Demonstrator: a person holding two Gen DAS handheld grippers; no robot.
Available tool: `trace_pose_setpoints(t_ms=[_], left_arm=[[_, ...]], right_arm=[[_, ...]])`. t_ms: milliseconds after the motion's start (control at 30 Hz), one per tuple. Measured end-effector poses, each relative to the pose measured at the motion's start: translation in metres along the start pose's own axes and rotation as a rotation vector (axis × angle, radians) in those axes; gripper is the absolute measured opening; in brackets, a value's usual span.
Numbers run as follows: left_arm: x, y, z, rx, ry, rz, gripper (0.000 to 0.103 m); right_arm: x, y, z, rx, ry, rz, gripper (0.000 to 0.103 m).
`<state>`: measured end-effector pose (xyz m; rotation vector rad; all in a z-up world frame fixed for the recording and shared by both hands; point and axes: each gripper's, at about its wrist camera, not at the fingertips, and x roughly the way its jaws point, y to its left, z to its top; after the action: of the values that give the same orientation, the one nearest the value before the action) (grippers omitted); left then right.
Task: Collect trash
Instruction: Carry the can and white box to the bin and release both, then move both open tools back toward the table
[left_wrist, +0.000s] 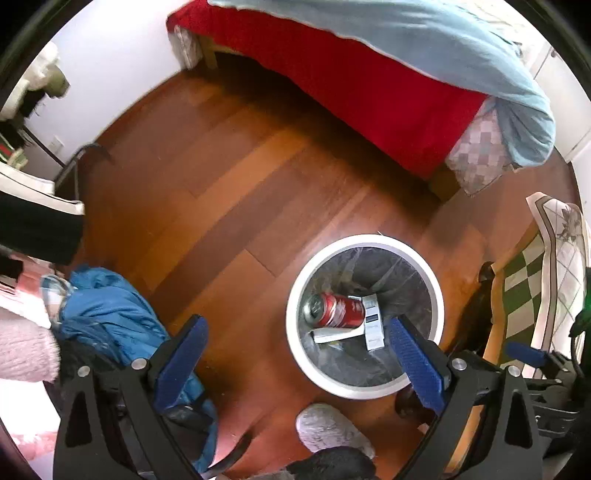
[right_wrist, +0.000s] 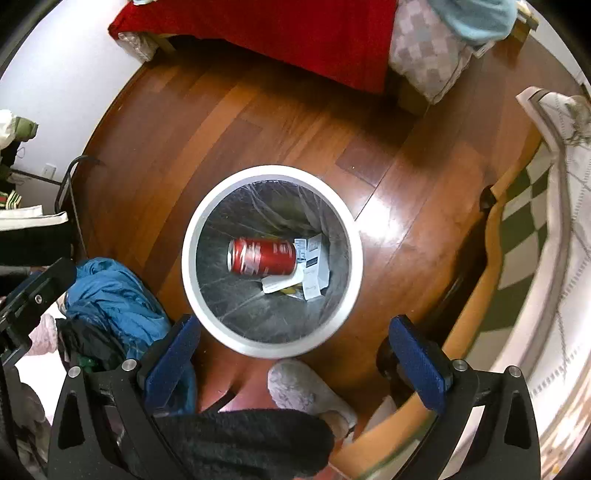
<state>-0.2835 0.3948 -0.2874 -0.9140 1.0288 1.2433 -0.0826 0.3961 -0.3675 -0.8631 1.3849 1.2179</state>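
Your left hand-held gripper (left_wrist: 299, 354) and right hand-held gripper (right_wrist: 295, 354) both hang spread wide and empty above the wooden floor (right_wrist: 295, 122). The white trash bin (right_wrist: 192, 280) stands on that floor, lined with a clear bag. A red soda can (right_wrist: 264, 256) lies on its side at the bottom, touching some white paper packaging (right_wrist: 314, 266).

The left gripper (left_wrist: 299, 343) and the right gripper (right_wrist: 295, 343) are both pointing downward with jaws spread wide and gripping nothing, while the person's slippered foot (right_wrist: 306, 391) is standing below, between the right gripper's blue fingers (right_wrist: 173, 360).
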Motion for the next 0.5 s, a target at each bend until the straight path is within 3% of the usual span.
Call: trace_pose_setpoints(t_ms=[500], left_arm=[[-0.108, -0.021, -0.061, 0.084, -0.173, 0.033, 0.1]], right_arm=[[-0.128, -0.005, -0.094, -0.031, -0.206, 0.051, 0.103]])
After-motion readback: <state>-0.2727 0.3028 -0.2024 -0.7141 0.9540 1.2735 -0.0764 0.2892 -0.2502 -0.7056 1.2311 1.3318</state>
